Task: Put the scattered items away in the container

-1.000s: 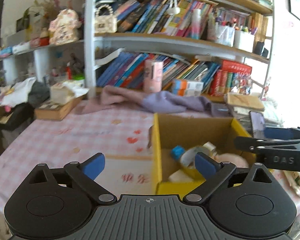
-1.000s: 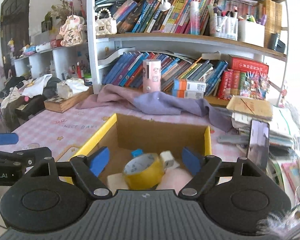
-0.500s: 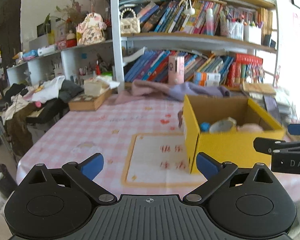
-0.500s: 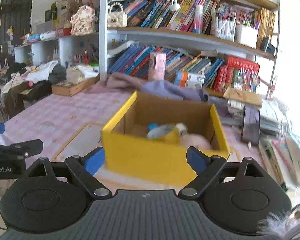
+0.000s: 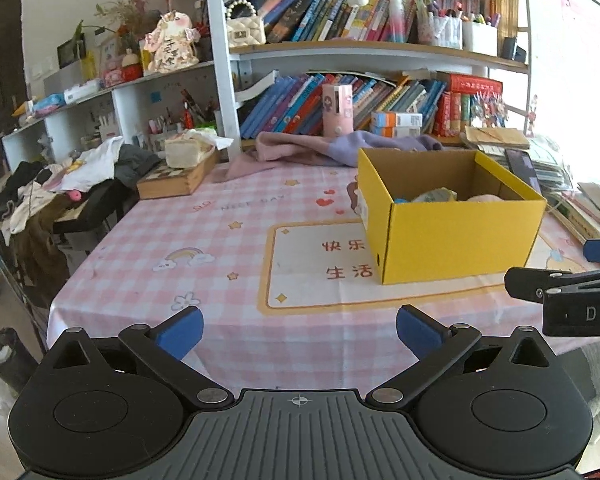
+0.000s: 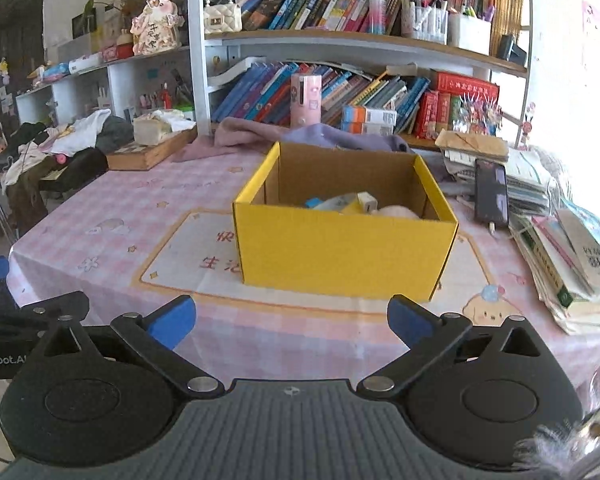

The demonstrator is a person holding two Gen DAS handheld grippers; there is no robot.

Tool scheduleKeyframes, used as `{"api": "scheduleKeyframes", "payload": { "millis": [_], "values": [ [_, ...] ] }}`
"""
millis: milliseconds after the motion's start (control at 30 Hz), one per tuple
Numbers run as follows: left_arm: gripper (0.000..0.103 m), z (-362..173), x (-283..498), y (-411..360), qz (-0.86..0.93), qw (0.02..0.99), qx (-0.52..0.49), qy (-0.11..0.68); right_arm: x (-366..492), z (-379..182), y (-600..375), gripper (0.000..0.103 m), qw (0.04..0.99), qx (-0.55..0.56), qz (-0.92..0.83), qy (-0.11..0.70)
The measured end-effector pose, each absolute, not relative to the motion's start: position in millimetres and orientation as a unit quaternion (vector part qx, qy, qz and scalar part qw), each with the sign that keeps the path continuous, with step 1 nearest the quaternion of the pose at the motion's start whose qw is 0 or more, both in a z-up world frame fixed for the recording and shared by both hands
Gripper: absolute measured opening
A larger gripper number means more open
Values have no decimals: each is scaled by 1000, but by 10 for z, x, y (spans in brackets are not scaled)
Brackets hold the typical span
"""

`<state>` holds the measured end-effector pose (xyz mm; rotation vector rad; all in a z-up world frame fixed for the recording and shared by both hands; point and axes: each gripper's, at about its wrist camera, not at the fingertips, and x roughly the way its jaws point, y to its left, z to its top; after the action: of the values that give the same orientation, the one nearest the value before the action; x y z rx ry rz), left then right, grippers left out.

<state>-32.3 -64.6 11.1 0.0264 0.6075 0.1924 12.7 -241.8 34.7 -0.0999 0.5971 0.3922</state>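
A yellow cardboard box [image 5: 460, 240] [image 6: 340, 256] stands on the pink checked tablecloth [image 5: 204, 240]. Inside it lie a blue-capped item [image 6: 314, 203], a small white item [image 6: 366, 202] and a pink soft thing [image 6: 396, 212]; the rest of its contents is hidden by the front wall. My left gripper [image 5: 299, 330] hovers near the table's front edge, left of the box, jaws opening with nothing between them. My right gripper [image 6: 291, 320] faces the box's front wall from a distance, jaws opening and empty. Its finger [image 5: 560, 284] shows at the right of the left wrist view.
A bookshelf [image 6: 340, 40] lines the back, with a purple cloth [image 6: 332, 138] and a pink cylinder [image 6: 306, 98] before it. A wooden box [image 5: 172, 180] sits at the back left. A phone [image 6: 490, 192] and stacked books [image 6: 572, 256] crowd the right side. Clothes [image 5: 80, 168] pile beyond the left edge.
Both grippers have drawn back from over the box toward the table's front edge. The yellow tape roll that was between the right gripper's fingers is gone from them, and the right jaws have widened.
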Motion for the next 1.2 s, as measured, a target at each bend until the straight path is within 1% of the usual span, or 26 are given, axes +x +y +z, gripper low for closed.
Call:
{"api": "scheduleKeyframes", "payload": {
  "millis": [133, 500, 667, 1200],
  "values": [
    [103, 84, -344, -632, 94, 946, 9, 310, 83, 327, -2426, 103, 932, -46, 188, 308],
    [103, 42, -365, -615, 98, 941, 2, 323, -13, 316, -2426, 103, 929, -58, 188, 313],
    [103, 65, -400, -600, 98, 942, 6, 321, 9, 285, -2366, 103, 921, -59, 199, 328],
    [103, 119, -498, -488, 104, 945, -11, 309, -65, 297, -2234, 103, 917, -73, 221, 323]
  ]
}}
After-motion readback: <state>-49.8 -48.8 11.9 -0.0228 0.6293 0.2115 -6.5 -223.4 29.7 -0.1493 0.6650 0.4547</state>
